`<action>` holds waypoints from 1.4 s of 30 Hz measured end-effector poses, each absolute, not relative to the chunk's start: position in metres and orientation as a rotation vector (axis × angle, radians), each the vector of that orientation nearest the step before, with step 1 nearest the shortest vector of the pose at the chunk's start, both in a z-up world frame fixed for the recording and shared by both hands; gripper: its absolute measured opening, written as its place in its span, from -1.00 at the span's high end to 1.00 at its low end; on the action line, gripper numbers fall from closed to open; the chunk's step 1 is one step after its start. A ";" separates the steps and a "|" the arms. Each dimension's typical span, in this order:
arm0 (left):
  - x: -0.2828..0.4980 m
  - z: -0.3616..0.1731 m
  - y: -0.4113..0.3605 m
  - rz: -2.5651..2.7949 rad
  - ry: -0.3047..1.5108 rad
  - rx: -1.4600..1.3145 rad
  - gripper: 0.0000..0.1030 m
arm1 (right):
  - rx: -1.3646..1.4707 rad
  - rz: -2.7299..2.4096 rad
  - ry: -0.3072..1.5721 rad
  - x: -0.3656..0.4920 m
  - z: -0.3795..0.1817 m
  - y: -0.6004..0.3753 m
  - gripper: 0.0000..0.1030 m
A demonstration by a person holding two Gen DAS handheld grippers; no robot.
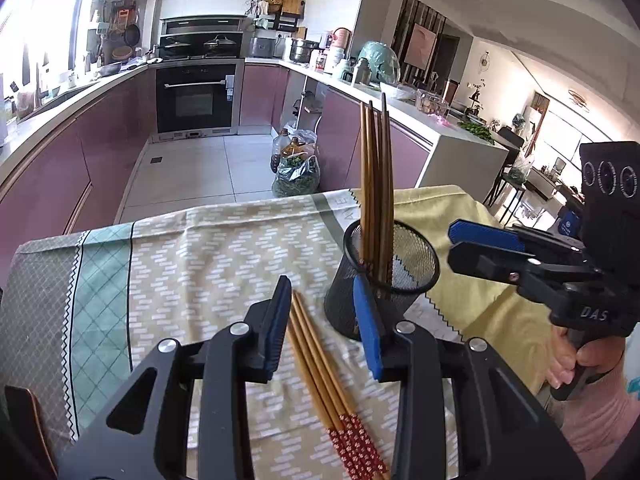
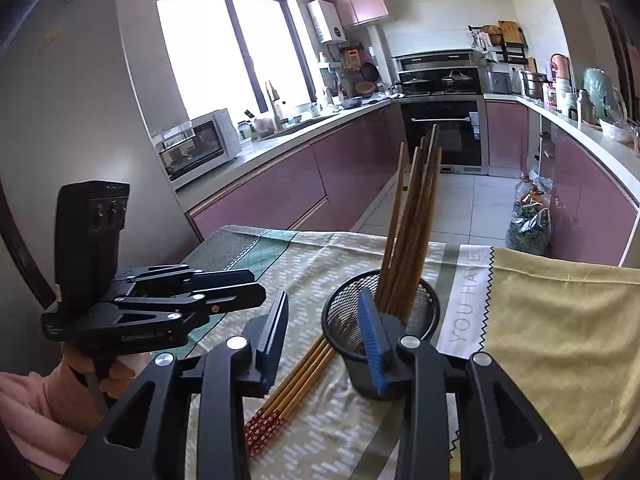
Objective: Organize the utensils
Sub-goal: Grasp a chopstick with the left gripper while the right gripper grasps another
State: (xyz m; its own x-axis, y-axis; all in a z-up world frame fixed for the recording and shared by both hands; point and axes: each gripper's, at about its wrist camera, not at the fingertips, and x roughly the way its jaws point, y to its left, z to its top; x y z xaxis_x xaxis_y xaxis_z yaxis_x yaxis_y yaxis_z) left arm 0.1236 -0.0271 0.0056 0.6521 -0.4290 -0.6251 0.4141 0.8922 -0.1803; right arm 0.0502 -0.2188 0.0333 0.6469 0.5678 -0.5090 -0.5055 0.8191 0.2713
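Observation:
A black mesh cup (image 1: 384, 276) stands on the patterned cloth (image 1: 200, 264) and holds several wooden chopsticks (image 1: 376, 184) upright. Several more chopsticks (image 1: 320, 372) with red patterned ends lie flat on the cloth beside the cup. My left gripper (image 1: 324, 320) is open, just above the lying chopsticks, which run between its fingers. My right gripper (image 2: 326, 332) is open and empty, hovering near the cup (image 2: 380, 320) and the lying chopsticks (image 2: 296, 384). In the left wrist view the right gripper (image 1: 472, 244) shows to the right of the cup.
A yellow cloth (image 2: 560, 328) covers the table's right part. Beyond the table's far edge are the kitchen floor, purple cabinets (image 1: 80, 160), an oven (image 1: 196, 96) and bags on the floor (image 1: 296, 172). The left gripper shows at the left in the right wrist view (image 2: 240, 292).

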 end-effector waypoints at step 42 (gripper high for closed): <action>0.108 -0.103 -0.027 -0.418 0.941 0.035 0.41 | 0.045 0.587 0.922 0.035 -0.077 -0.155 0.27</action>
